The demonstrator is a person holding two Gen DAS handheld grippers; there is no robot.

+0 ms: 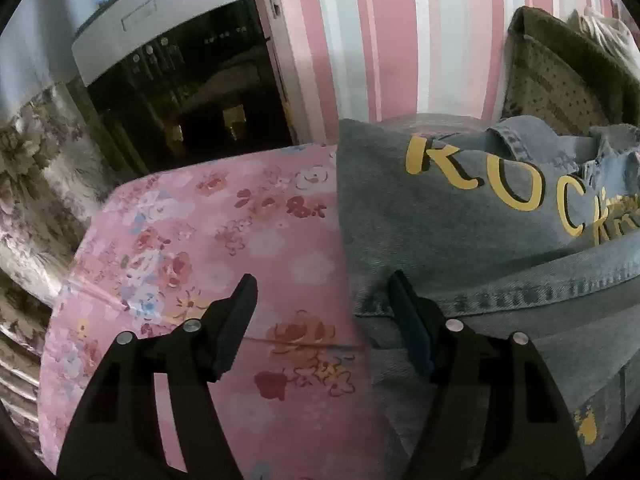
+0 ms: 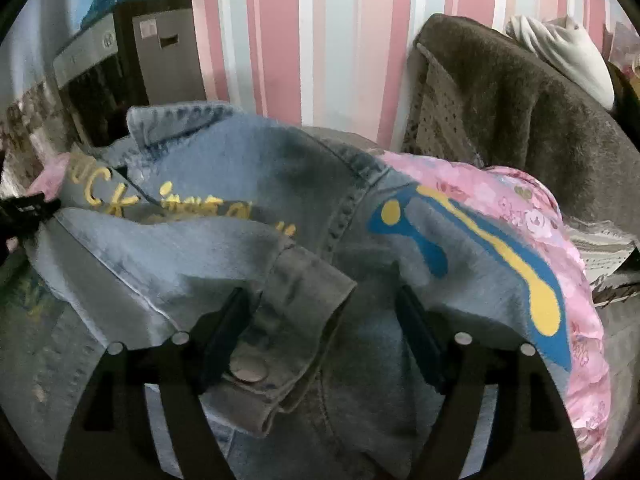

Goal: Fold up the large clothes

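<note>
Both grippers (image 1: 322, 312) (image 2: 320, 316) spread over denim jacket (image 1: 460, 220) on floral bedsheet (image 1: 208, 240); striped wall (image 1: 380, 40), perhaps wallpaper.

Jacket (image 1: 460, 216) on bedsheet (image 1: 224, 248) — blanket (image 2: 520, 112) behind.

The left gripper (image 1: 322, 284) points downward, its two black fingers (image 1: 236, 320) spread apart with nothing pinched between them. The right gripper (image 2: 322, 300) also tilts downward, jaws spread wide and pressing on nothing, fingers (image 2: 416, 332) parted.
</note>
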